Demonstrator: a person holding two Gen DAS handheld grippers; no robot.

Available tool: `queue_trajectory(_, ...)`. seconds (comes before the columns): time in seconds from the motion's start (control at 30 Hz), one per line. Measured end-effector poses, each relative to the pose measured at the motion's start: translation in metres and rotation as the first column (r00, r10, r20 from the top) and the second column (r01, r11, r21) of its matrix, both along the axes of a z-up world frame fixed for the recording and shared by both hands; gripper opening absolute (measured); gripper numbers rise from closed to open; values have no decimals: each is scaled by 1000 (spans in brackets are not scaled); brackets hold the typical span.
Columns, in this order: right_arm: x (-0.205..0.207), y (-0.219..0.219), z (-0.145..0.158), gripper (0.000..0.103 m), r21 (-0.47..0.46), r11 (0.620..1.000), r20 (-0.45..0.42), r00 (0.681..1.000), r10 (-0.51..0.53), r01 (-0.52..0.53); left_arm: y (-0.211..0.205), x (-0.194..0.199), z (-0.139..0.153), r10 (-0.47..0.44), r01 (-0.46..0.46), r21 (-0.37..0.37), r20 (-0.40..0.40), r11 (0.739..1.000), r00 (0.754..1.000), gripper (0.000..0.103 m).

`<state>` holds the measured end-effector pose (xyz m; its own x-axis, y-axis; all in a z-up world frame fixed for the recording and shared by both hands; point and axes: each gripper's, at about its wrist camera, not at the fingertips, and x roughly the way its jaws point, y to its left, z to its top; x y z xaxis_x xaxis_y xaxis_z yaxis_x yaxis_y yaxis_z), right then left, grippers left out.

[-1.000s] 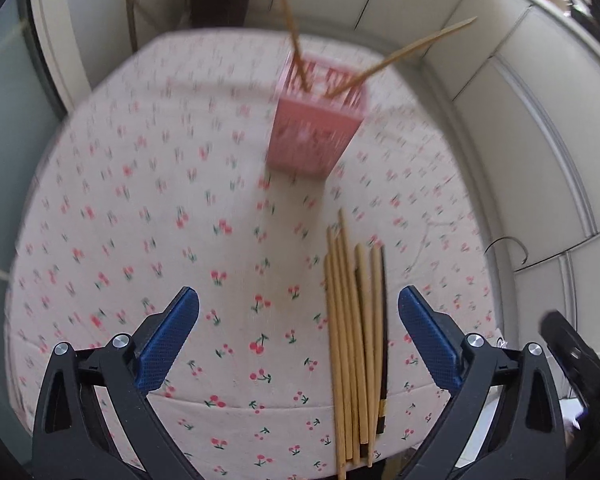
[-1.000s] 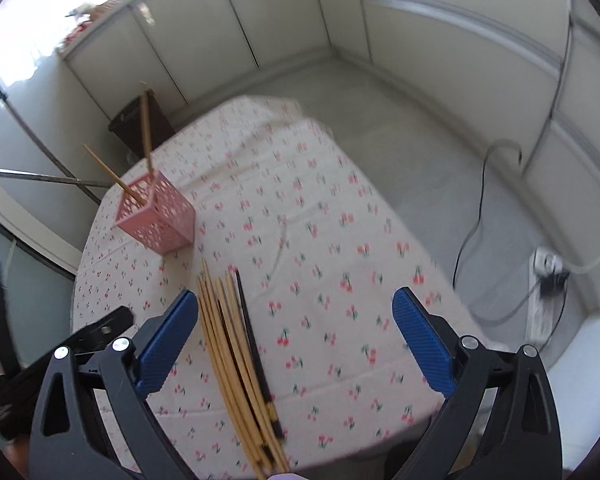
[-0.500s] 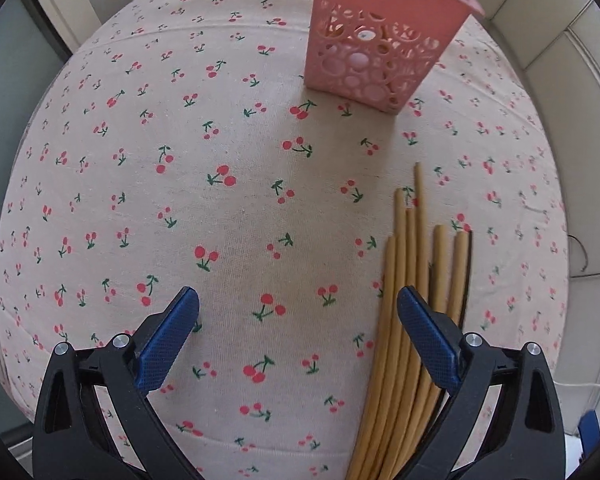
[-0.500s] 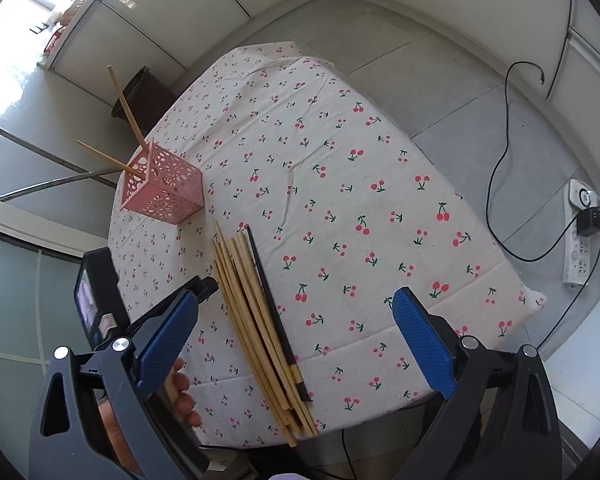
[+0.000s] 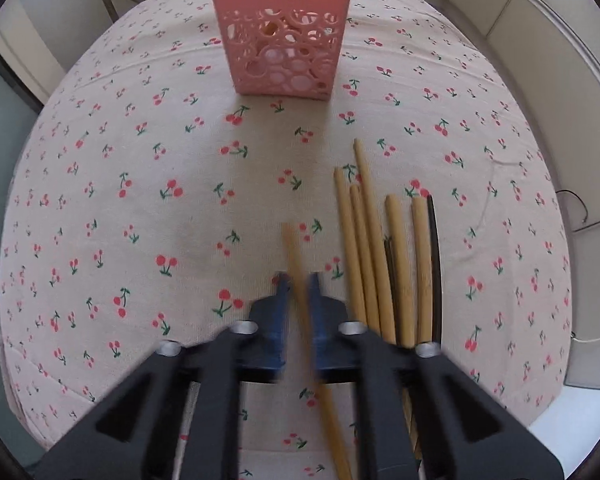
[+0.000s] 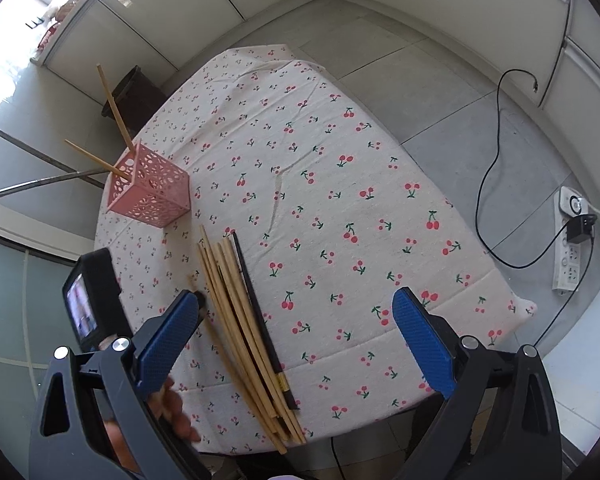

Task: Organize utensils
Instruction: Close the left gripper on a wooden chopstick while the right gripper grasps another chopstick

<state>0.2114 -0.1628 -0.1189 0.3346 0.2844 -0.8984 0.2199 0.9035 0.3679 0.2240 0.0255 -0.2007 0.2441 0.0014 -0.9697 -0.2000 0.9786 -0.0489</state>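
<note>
Pick-up step: the left gripper point(image 5: 298, 292) has pinched one bamboo chopstick point(image 5: 294, 256) near the table's front edge, beside the chopstick pile point(image 5: 384, 264). The right gripper point(image 6: 296, 332) hangs wide open, empty. Next: lift, stand it upright, drop into the pink holder point(image 5: 284, 36) further back.

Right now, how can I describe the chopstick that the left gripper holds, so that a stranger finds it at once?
Find the pink basket on the cherry tablecloth, then the chopstick bundle lying nearer the table edge. The held chopstick lies just left of the bundle, alone, clamped by the left gripper.
</note>
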Motion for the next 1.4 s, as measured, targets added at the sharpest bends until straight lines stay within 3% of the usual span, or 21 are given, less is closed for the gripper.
queue_trajectory(0.07, 4, 7, -7, 95, -1, 1000, -17, 1000, 20, -20, 17, -6, 2, 28, -28, -93, -4, 995, 1000, 5)
queue_trajectory(0.2, 19, 36, -29, 93, -40, 995, -55, 995, 88, -90, 43, -14, 12, 70, -68, -169, 5, 983, 998, 5)
queue_trajectory(0.37, 45, 63, -51, 52, -107, 983, -73, 988, 138, -146, 50, -25, 54, 49, -32, -167, 100, 985, 994, 5)
queue_trajectory(0.57, 62, 77, -71, 31, -7, 990, -96, 986, 139, -141, 61, -30, 78, 51, -24, -175, 148, 984, 988, 5)
queue_trajectory(0.7, 69, 89, -66, 27, -5, 987, -61, 985, 160, -161, 73, -35, 83, 69, -40, -197, 143, 980, 987, 5)
queue_trajectory(1.03, 74, 106, -80, 19, -27, 978, -76, 976, 204, -207, 85, -38, 81, 91, -62, -209, 132, 976, 987, 5)
queue_trajectory(1.2, 77, 113, -89, 10, -54, 973, -84, 972, 220, -225, 88, -37, 76, 93, -65, -211, 123, 975, 988, 5)
queue_trajectory(1.4, 78, 119, -91, 9, -78, 966, -57, 968, 243, -247, 91, -36, 74, 99, -73, -211, 118, 975, 988, 5)
